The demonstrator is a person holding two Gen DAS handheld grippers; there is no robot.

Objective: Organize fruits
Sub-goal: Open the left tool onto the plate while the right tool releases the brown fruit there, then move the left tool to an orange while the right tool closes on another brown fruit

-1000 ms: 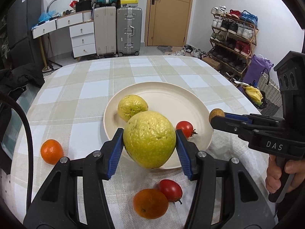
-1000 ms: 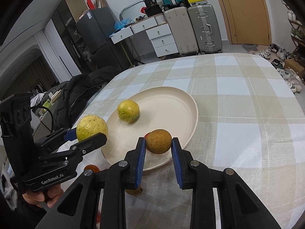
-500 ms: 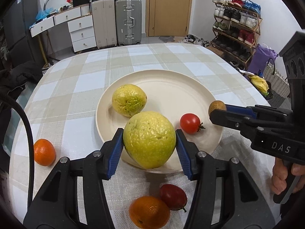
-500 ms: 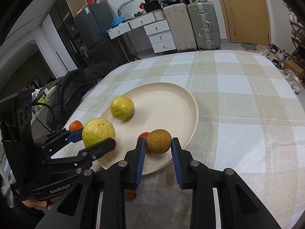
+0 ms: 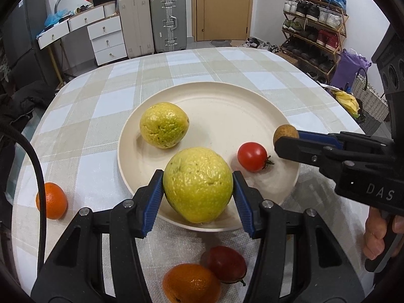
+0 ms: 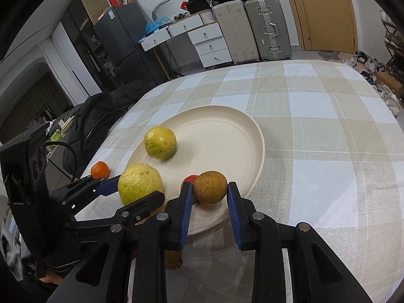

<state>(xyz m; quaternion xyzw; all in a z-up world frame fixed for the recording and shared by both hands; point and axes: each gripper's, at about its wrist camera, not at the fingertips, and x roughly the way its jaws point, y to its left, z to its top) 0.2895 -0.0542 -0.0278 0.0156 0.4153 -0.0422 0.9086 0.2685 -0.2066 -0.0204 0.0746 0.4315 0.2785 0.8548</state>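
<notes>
My left gripper (image 5: 198, 189) is shut on a big yellow-green fruit (image 5: 198, 186) and holds it over the near rim of the cream plate (image 5: 222, 106). My right gripper (image 6: 209, 194) is shut on a small brown fruit (image 6: 210, 187) over the plate's right edge; that fruit also shows in the left wrist view (image 5: 284, 133). On the plate lie a second yellow-green fruit (image 5: 164, 125) and a red tomato (image 5: 252, 156). The held yellow fruit also shows in the right wrist view (image 6: 140, 183).
On the checked tablecloth (image 5: 101, 101) lie an orange (image 5: 51, 200) to the left, and another orange (image 5: 192, 284) with a dark red fruit (image 5: 224, 263) under my left gripper. Suitcases, drawers and a shoe rack stand beyond the table.
Both grippers have moved forward and down over the plate with their fruits held. The plate and the fruits on it look nearer.
</notes>
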